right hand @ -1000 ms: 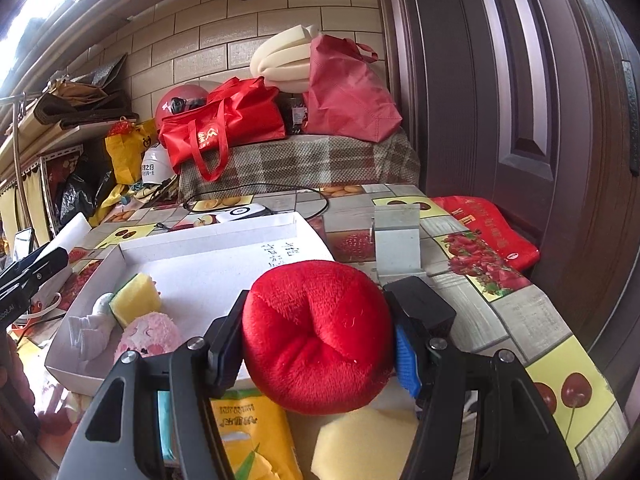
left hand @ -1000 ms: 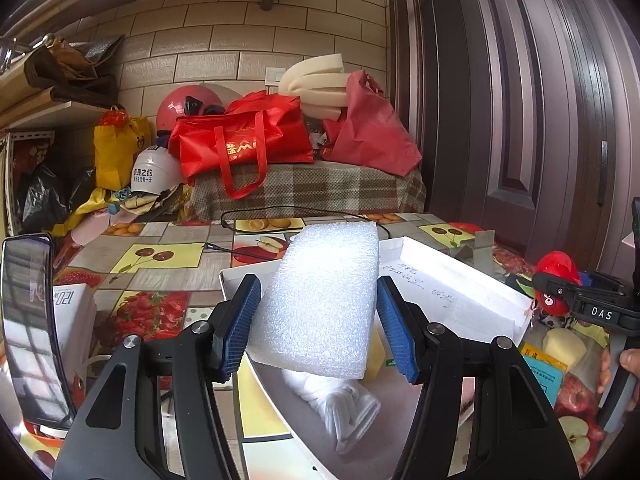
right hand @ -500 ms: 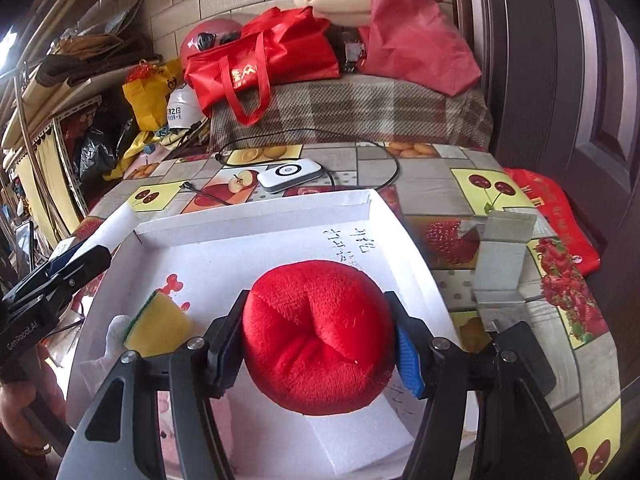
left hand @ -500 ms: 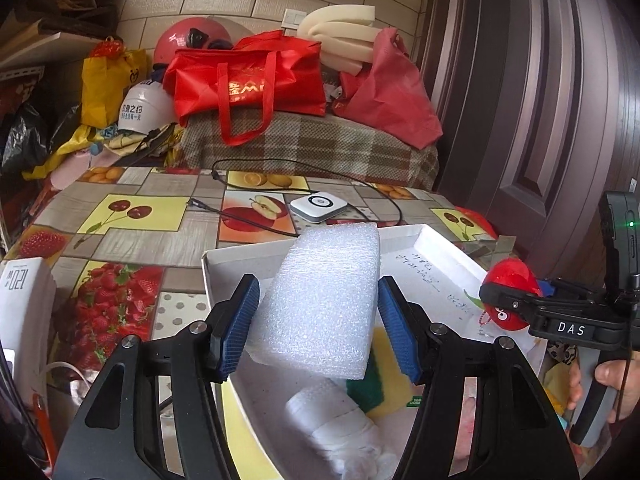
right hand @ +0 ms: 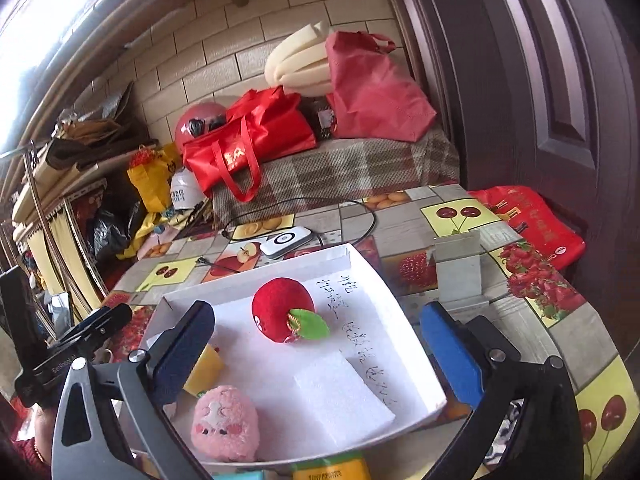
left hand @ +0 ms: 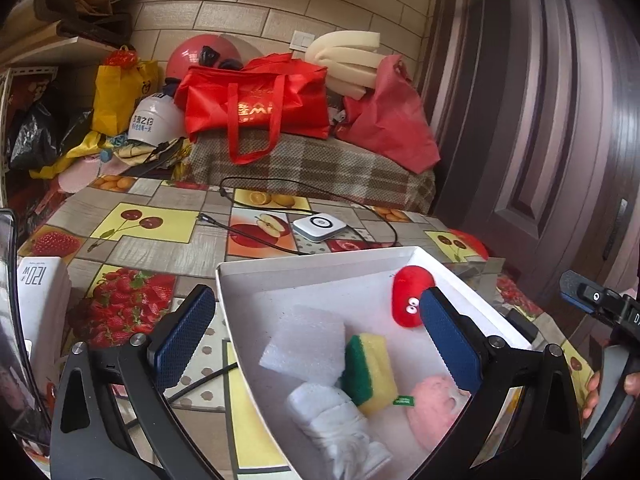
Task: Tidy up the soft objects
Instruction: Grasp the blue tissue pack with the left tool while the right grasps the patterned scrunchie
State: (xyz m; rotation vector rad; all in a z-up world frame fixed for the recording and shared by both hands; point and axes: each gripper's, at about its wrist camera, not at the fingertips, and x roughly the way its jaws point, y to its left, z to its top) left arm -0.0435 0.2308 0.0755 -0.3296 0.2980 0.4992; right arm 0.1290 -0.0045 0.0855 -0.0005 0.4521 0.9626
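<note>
Above the white box (left hand: 320, 276), left gripper (left hand: 316, 334) and right gripper (right hand: 316, 350) both gape wide, holding nothing.

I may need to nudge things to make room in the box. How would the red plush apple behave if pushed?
The red plush apple looks round and fuzzy, so it would probably roll or wobble across the white box floor rather than slide. It likely squashes easily and weighs little. Its green felt leaf might flop or snag.
</note>
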